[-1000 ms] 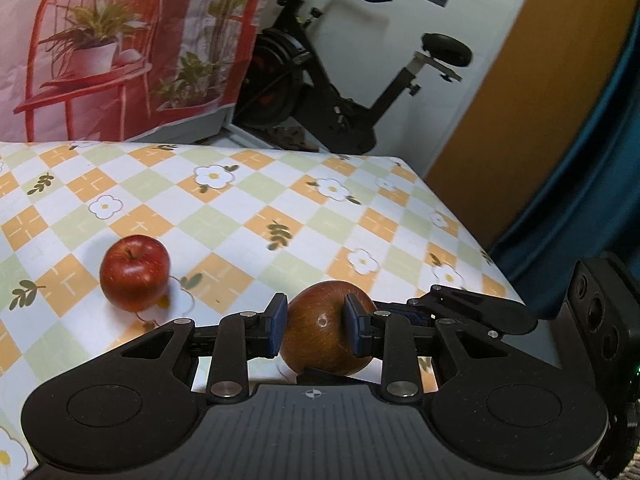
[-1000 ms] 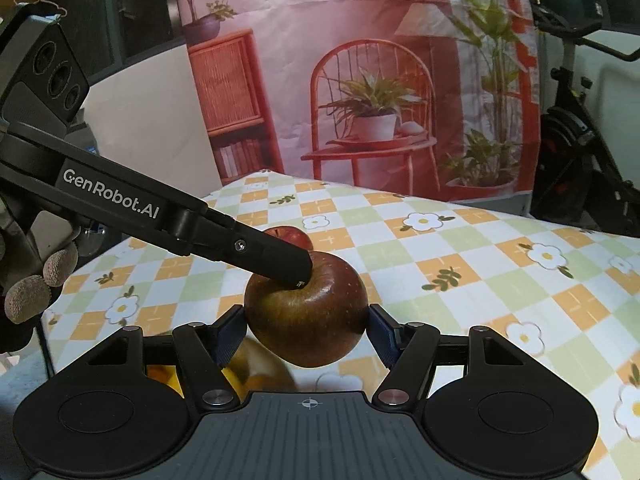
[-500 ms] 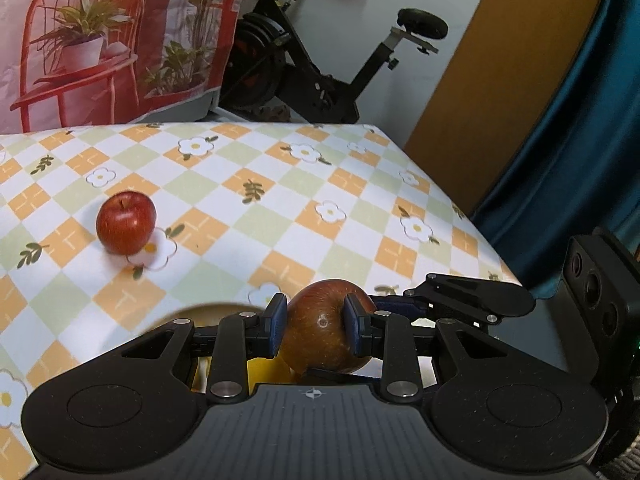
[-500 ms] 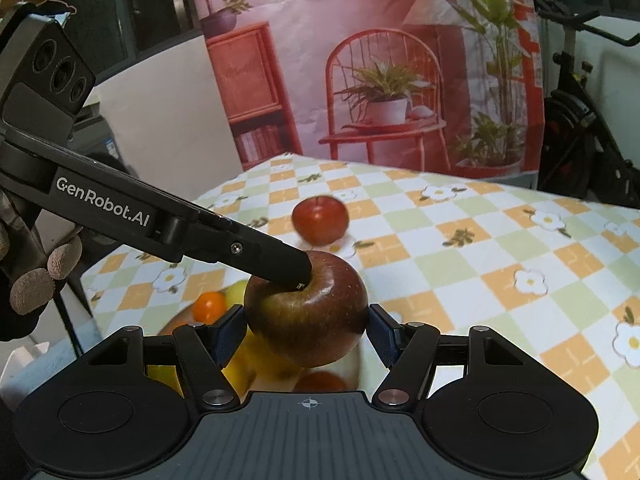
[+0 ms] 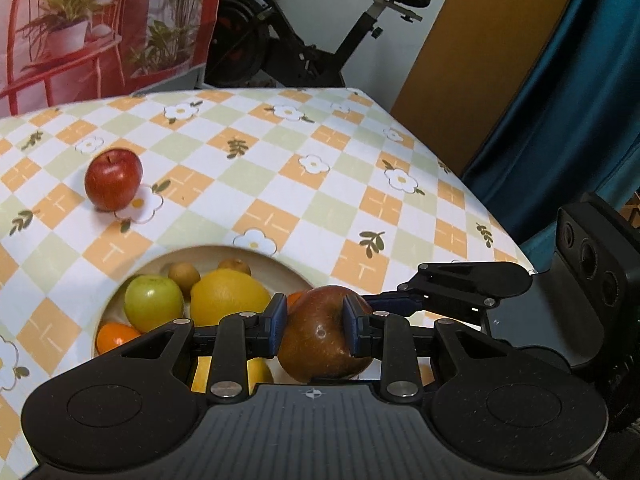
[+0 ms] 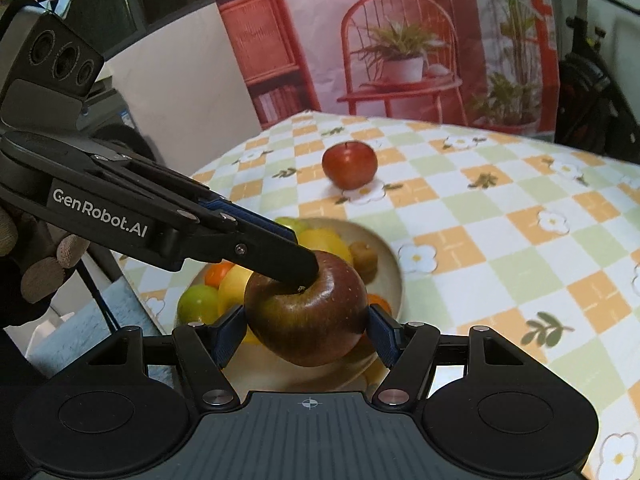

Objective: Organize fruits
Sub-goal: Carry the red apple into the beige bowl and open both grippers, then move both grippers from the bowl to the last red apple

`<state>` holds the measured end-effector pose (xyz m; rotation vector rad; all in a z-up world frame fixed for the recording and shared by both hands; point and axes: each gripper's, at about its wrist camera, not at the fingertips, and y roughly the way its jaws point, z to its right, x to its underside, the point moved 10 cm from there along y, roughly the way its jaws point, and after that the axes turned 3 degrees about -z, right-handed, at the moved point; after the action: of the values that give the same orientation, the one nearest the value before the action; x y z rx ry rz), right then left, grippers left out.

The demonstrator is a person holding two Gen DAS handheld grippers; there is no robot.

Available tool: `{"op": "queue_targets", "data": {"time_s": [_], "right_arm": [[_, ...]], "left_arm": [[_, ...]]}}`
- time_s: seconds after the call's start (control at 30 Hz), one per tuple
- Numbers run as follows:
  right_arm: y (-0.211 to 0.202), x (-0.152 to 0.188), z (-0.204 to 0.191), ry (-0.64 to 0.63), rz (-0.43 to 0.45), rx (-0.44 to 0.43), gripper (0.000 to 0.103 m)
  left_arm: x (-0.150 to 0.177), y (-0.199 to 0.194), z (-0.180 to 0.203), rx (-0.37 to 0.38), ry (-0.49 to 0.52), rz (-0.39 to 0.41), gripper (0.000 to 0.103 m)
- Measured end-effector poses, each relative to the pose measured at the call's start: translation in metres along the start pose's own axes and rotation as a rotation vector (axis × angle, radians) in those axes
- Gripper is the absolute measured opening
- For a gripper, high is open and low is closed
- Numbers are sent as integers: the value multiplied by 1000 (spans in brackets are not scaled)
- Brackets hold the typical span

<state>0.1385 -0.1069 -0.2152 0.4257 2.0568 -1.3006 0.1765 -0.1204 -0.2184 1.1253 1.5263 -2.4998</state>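
Together, left claw [image 5: 314, 330] and right claw [image 6: 306, 330] clamp one dark apple [image 6: 306, 316] above the fruit bowl [image 6: 394, 276].

Both tongs, left [image 5: 313, 322] and right [image 6: 306, 322], angle downward, clamped shut together.

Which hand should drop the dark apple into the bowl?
Probably right. The right gripper clamps the dark apple across its widest part above the bowl; the left gripper merely pinches its top and bottom.

An exercise bike [image 5: 304, 40] stands behind the counter [image 5: 280, 184], beside a printed backdrop [image 6: 400, 40] and teal curtain [image 5: 560, 120].
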Motion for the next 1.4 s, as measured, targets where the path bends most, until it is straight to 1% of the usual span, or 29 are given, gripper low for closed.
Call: {"op": "queue_targets", "data": {"time_s": [0.17,0.33,0.47,0.57,0.67,0.83,0.93,1.03,1.2,1.4], "right_arm": [[11,7,-2,5,-33,-20,62],[12,8,0,18,-34,-31,62],[13,15,-1,6,-70,-27,62],[13,14,-1,13,-60,-30,62],[14,14,1,18,-51,-24,63],[13,13,-2,-13,-52,7,64],[6,8,-1,1,-6,2,64],[-4,1,3,21,50,1,63],[-13,-8,19,71,124,40,63],[-18,-13,32,91,177,87,63]], "left_arm": [[6,5,-7,7,-22,-11,31],[4,4,-10,19,-45,6,32],[-1,-6,-14,39,-83,50,32],[-4,-14,-18,32,-114,86,32],[-9,-25,-22,37,-160,147,33],[-12,-40,-33,-9,-199,207,34],[-14,-47,-38,-50,-208,239,37],[-13,-51,-44,-84,-204,263,38],[-9,-50,-55,-150,-200,269,38],[-6,-59,-70,-189,-228,290,38]]}}
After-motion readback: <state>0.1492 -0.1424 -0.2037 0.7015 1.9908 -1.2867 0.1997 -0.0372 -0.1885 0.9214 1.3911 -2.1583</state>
